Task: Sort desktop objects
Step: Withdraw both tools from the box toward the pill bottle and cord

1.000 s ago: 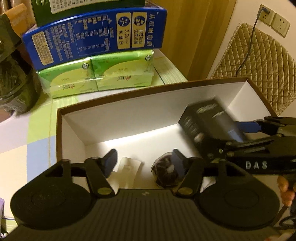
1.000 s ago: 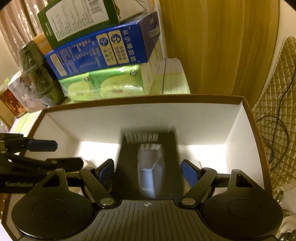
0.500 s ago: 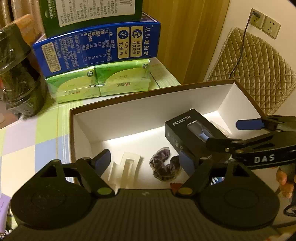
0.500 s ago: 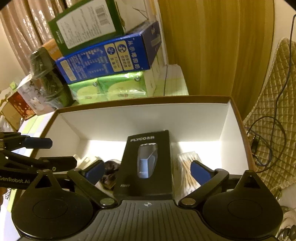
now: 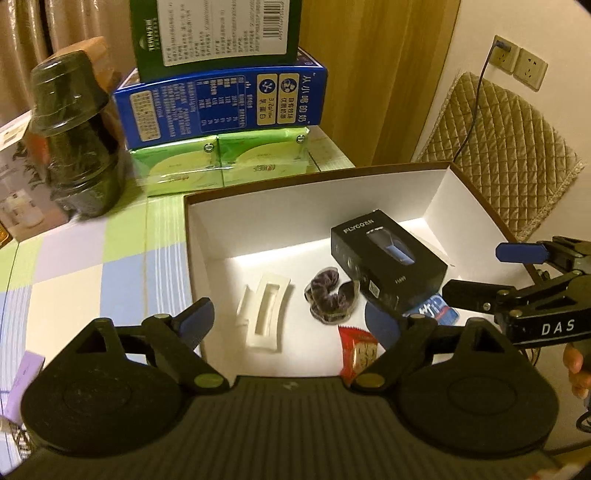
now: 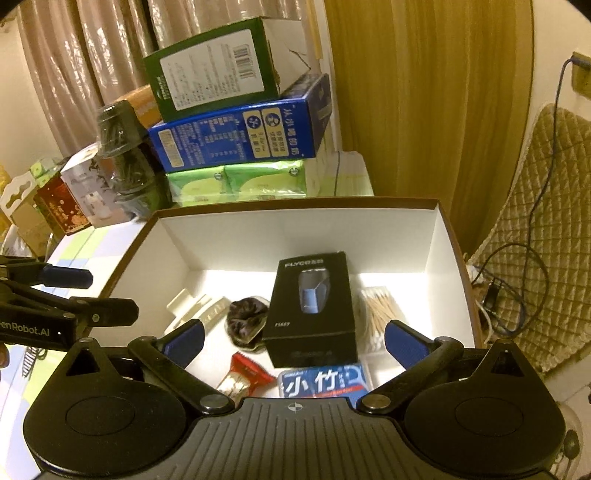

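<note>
A brown-rimmed white box [image 5: 332,184] [image 6: 295,225] holds a black shaver carton [image 5: 388,258] [image 6: 314,302], a white hair clip [image 5: 264,310], a dark scrunchie [image 5: 328,295], a red snack packet [image 5: 360,350], a blue packet [image 6: 321,380] and cotton swabs [image 6: 376,314]. My left gripper [image 5: 290,321] hangs above the box's near left part, its jaws opening with nothing between the pads. My right gripper [image 6: 295,339] stands wide open above the shaver carton, not touching it. Each gripper also shows from the side in the other view.
Behind the box stands a stack: green carton [image 5: 218,33], blue milk carton [image 5: 221,107], green tissue packs [image 5: 221,166]. A dark wrapped jar [image 5: 74,140] sits at the back left. A quilted chair back [image 5: 506,147] with a cable is on the right.
The right gripper let go of the black shaver carton, which now lies in the box. Both grippers drew back and up, and both pairs of jaws spread wider.
</note>
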Available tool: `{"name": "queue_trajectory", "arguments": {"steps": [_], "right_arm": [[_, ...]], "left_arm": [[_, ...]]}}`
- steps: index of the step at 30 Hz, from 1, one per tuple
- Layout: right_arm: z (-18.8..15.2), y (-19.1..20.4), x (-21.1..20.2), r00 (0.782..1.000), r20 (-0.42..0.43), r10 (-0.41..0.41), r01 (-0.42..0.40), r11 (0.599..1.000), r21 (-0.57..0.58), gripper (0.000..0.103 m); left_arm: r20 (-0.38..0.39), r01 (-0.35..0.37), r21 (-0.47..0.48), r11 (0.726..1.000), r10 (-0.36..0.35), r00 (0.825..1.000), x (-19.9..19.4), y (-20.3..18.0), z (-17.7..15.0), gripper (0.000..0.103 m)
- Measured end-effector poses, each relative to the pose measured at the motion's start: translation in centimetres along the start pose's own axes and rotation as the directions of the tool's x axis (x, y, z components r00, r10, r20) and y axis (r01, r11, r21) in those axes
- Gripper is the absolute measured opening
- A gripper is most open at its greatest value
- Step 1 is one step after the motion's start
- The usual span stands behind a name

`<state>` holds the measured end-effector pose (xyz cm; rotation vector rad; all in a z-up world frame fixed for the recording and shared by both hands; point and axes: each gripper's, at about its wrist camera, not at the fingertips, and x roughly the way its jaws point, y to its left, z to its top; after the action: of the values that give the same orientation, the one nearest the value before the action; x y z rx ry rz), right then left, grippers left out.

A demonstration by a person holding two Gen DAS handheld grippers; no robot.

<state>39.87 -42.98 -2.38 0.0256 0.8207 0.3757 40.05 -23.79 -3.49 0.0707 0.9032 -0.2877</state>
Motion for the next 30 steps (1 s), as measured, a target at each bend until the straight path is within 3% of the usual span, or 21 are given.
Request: {"name": "queue_trajectory", "arguments": {"steps": [12,30], "right_arm": [[-2.7,2.8,-3.8,1.000,0.018,-0.002,0.001,0.998,0.061,0.101],[-7.2,11.2,-6.5,0.999,-0.024,0.027,-0.026,1.000,0.017,0.101]], "left_arm": [[0.019,0.000,-0.043,0.999,0.000,1.000,-4.6,1.0,-3.4,0.091],[0.025,-0.027,-0.055,0.998,0.028,0.999,-11.4,5.1,-9.3,0.094]]}}
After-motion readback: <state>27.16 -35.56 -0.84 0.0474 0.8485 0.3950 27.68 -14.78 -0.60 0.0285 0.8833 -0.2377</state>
